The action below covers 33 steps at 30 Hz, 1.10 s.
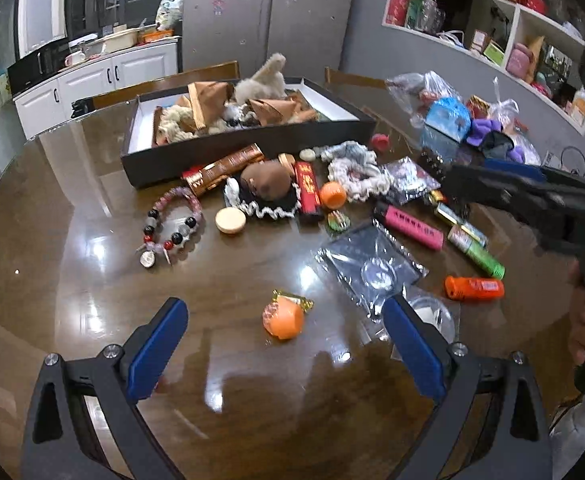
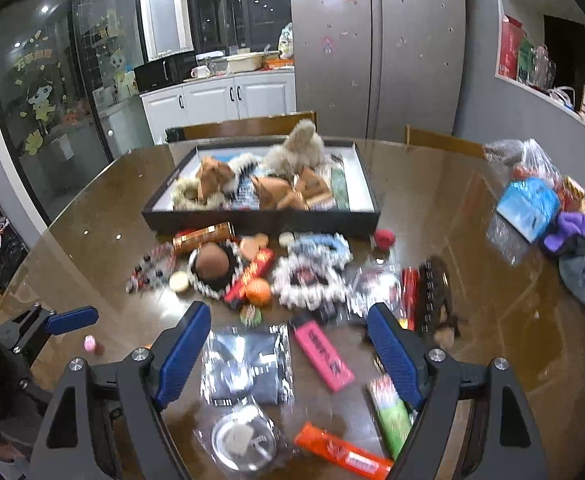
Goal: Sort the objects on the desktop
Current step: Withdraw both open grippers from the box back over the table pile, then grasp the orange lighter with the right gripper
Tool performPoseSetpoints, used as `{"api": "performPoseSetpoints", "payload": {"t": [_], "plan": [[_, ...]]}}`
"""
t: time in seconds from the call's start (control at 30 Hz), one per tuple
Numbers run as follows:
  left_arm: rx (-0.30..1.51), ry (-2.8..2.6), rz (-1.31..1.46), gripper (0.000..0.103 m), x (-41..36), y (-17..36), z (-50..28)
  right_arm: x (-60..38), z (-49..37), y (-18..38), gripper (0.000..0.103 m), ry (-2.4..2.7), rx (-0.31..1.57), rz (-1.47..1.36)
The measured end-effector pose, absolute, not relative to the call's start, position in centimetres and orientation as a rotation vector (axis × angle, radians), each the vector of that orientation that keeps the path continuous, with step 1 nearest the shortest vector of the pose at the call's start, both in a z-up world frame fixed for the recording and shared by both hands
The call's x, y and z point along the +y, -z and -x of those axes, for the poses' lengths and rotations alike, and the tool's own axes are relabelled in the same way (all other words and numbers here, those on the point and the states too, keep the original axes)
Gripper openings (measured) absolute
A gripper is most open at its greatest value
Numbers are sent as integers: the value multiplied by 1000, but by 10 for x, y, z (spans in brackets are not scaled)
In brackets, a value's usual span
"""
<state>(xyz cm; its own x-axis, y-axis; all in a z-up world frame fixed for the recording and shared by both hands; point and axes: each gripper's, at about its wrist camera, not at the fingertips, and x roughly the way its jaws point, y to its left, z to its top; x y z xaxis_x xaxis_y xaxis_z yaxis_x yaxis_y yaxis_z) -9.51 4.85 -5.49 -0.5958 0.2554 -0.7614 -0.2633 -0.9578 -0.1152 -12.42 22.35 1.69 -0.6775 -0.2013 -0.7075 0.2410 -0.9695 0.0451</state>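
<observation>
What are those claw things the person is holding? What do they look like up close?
Each tool, left and right, is a black frame with triangular cut-outs and silver screw heads, ending in two flat fingers faced with ribbed blue pads. No cables show. Seen from the side, the right tool has a black pistol-like body, with bare fingers on its grip.

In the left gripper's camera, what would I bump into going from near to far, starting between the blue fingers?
Orange ball → round cream disc → brown plush ball → black box → fluffy toy inside the box.
</observation>
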Motion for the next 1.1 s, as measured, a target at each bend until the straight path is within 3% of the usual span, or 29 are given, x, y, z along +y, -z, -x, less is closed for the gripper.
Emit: {"api": "performPoseSetpoints", "payload": {"t": [0.47,1.1], "plan": [[61,-2512,1263,99,61,81,107,275,74,47,83,2582,136,-1275],[83,-2517,1296,99,63,90,117,283,72,54,83,2511,132,-1209]]}}
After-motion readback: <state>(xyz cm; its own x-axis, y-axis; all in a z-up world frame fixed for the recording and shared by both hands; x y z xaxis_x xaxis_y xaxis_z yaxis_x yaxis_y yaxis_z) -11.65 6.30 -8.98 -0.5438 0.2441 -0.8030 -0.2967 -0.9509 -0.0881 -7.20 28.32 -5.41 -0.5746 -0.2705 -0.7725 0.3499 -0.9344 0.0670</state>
